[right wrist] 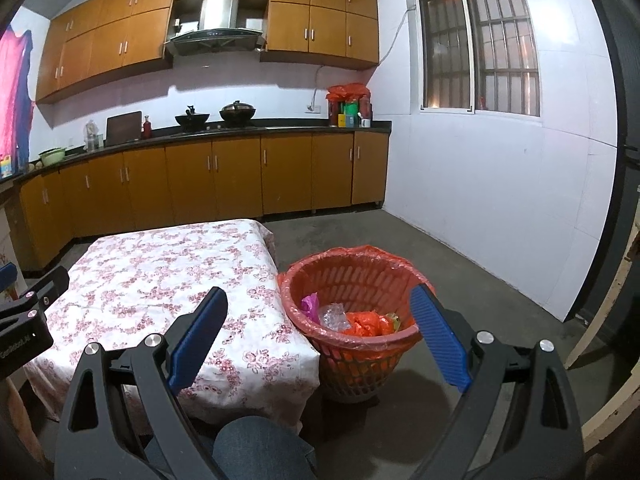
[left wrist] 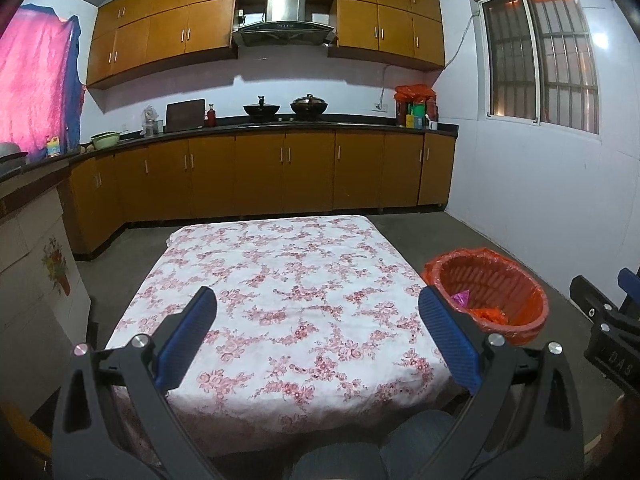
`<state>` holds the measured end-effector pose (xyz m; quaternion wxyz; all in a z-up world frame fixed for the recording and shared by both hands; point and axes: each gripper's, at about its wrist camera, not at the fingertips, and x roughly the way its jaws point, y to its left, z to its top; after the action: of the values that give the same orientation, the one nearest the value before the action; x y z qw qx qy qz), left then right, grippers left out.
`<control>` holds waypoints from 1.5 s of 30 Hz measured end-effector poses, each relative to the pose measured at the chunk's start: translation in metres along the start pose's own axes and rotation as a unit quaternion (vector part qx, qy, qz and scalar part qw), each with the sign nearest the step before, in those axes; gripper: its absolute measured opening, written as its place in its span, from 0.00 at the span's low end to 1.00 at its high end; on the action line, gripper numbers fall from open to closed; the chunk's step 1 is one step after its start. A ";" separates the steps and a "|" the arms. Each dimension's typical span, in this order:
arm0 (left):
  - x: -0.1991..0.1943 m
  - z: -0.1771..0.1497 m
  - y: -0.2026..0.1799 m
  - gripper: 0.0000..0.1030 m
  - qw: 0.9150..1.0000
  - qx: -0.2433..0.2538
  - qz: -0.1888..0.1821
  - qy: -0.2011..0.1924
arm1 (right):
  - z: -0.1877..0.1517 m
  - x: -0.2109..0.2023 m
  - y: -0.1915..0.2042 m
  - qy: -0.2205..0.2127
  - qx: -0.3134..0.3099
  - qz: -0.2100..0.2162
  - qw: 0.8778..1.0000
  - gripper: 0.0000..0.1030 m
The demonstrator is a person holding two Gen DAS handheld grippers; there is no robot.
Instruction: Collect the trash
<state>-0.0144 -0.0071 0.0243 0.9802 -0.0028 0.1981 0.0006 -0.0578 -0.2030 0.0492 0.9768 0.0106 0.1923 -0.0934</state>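
A red plastic trash basket [right wrist: 352, 344] with a red bag liner stands on the floor right of the table; it also shows in the left wrist view [left wrist: 520, 320]. Inside lie a purple wrapper [right wrist: 310, 304], a clear crumpled plastic piece [right wrist: 334, 314] and orange plastic [right wrist: 366, 326]. My left gripper [left wrist: 318, 300] is open and empty above the near part of the floral tablecloth [left wrist: 288, 280]. My right gripper [right wrist: 320, 300] is open and empty, held near the basket's near left rim. No loose trash shows on the tablecloth [right wrist: 160, 272].
The low table stands on a grey concrete floor [right wrist: 460, 280]. Wooden kitchen cabinets [left wrist: 260, 176] and a counter with pots run along the back wall. A white wall with a barred window [right wrist: 480, 48] is to the right. My knees [right wrist: 260, 448] show at the bottom.
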 end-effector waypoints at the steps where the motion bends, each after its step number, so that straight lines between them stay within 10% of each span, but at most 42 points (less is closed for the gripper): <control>1: 0.000 0.000 0.000 0.96 1.000 0.000 0.000 0.000 | 0.000 0.000 0.000 0.000 0.000 0.000 1.000 0.90; 45: -0.002 -0.001 -0.002 0.96 1.000 -0.007 -0.016 0.004 | 0.000 0.001 -0.008 0.011 0.007 -0.014 1.000 0.90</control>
<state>-0.0164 -0.0089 0.0244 0.9792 -0.0125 0.2021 -0.0136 -0.0583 -0.2113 0.0488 0.9732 0.0159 0.2021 -0.1085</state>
